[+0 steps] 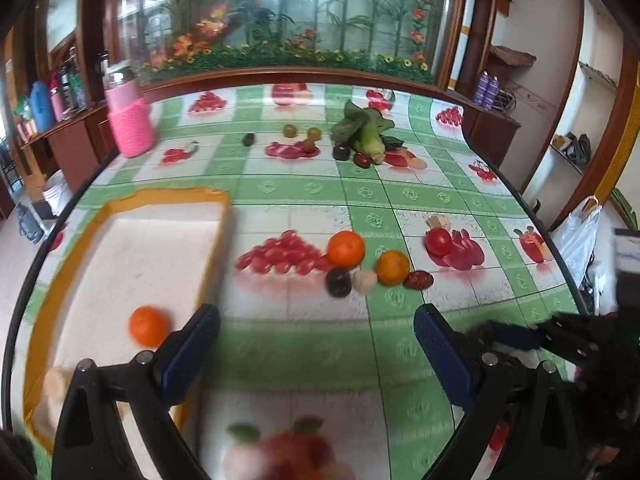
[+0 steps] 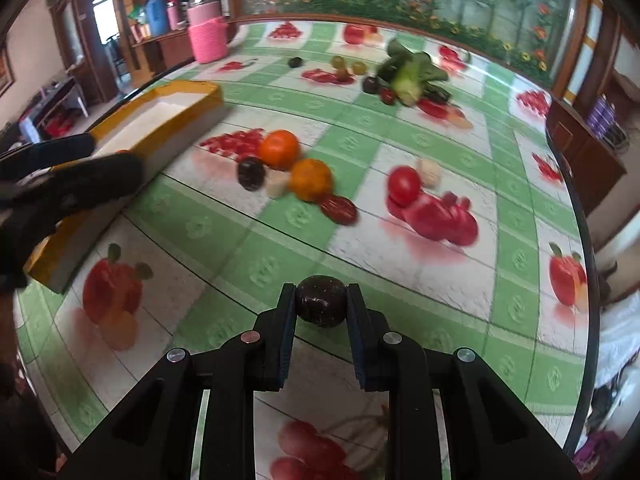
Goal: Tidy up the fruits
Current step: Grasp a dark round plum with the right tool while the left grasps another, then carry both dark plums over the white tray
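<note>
My left gripper [image 1: 316, 330] is open and empty, low over the table beside the orange-rimmed white tray [image 1: 72, 264]. One orange [image 1: 149, 325] lies in the tray. Two oranges [image 1: 346, 249] [image 1: 393, 267], a dark plum [image 1: 338, 282], a pale lump [image 1: 365, 281], a red date [image 1: 418, 279] and a tomato [image 1: 438, 241] lie mid-table. My right gripper [image 2: 321, 300] is shut on a dark round fruit [image 2: 321, 306] above the table. The tray [image 2: 168, 120] and the same fruit cluster [image 2: 280, 148] show ahead of it.
Leafy greens with corn [image 1: 366, 132], small green fruits [image 1: 289, 131] and dark fruits [image 1: 342, 152] lie at the far side. A pink knitted container [image 1: 130, 120] stands far left. The tablecloth carries printed fruit pictures. The round table edge [image 1: 560, 256] curves right.
</note>
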